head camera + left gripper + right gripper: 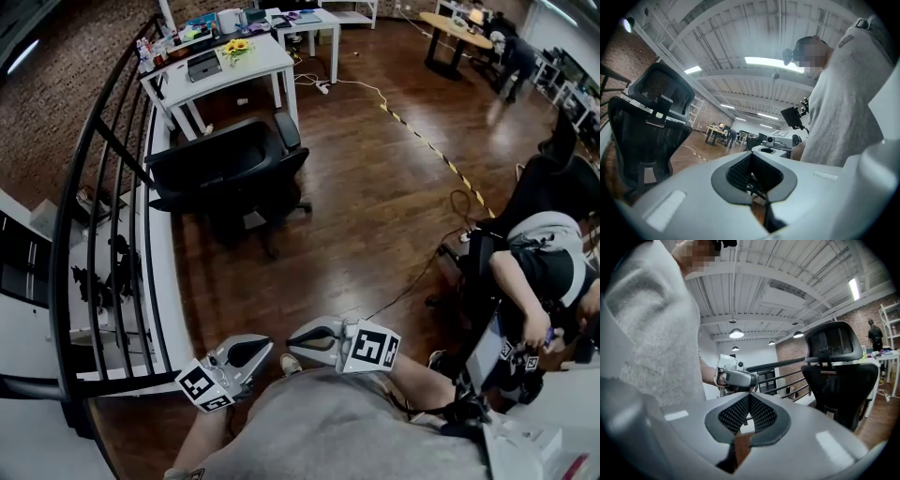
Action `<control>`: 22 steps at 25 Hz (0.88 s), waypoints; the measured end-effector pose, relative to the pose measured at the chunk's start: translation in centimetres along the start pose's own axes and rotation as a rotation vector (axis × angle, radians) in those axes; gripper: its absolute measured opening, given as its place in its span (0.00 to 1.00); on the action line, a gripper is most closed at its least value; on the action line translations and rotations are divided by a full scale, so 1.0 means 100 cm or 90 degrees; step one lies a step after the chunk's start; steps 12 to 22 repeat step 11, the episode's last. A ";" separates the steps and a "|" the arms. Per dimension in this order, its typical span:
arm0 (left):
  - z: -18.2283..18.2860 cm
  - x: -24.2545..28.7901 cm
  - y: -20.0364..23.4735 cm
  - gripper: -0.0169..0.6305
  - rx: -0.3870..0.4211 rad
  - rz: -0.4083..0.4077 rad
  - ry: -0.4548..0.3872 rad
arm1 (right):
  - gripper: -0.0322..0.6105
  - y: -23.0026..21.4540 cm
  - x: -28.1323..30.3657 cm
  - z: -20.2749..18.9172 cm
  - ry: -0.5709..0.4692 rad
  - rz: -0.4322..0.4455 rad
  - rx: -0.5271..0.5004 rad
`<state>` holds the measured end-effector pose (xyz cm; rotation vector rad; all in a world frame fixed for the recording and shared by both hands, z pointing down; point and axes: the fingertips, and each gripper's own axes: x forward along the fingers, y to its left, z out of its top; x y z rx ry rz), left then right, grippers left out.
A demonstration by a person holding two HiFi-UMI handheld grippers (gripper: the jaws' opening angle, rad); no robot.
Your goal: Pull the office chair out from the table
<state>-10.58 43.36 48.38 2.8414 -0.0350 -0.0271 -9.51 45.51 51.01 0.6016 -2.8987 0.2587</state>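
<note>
The black office chair (pixel 234 169) stands on the wood floor, a little in front of the white table (pixel 267 58), with its back towards me. It also shows in the left gripper view as the chair (pixel 647 131) and in the right gripper view as the chair (pixel 839 376). Both grippers hang close to my body, far from the chair, and point at each other. My left gripper (pixel 265 348) is shut and holds nothing. My right gripper (pixel 294 339) is shut too, also with nothing in it. Each sees the other: the right gripper (pixel 777 139), the left gripper (pixel 735 378).
A black railing (pixel 98 234) runs along the left. The table carries a laptop (pixel 203 65), sunflowers (pixel 236 47) and clutter. A cable and striped floor tape (pixel 427 145) cross the floor. Another person (pixel 548 272) sits at the right.
</note>
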 end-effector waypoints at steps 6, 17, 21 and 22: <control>0.001 0.001 0.006 0.03 -0.004 -0.002 0.003 | 0.06 -0.006 0.001 0.001 0.005 -0.002 0.003; 0.000 -0.002 0.004 0.03 -0.009 0.002 0.008 | 0.06 0.001 0.002 0.000 -0.004 0.008 0.010; 0.000 -0.002 0.004 0.03 -0.009 0.002 0.008 | 0.06 0.001 0.002 0.000 -0.004 0.008 0.010; 0.000 -0.002 0.004 0.03 -0.009 0.002 0.008 | 0.06 0.001 0.002 0.000 -0.004 0.008 0.010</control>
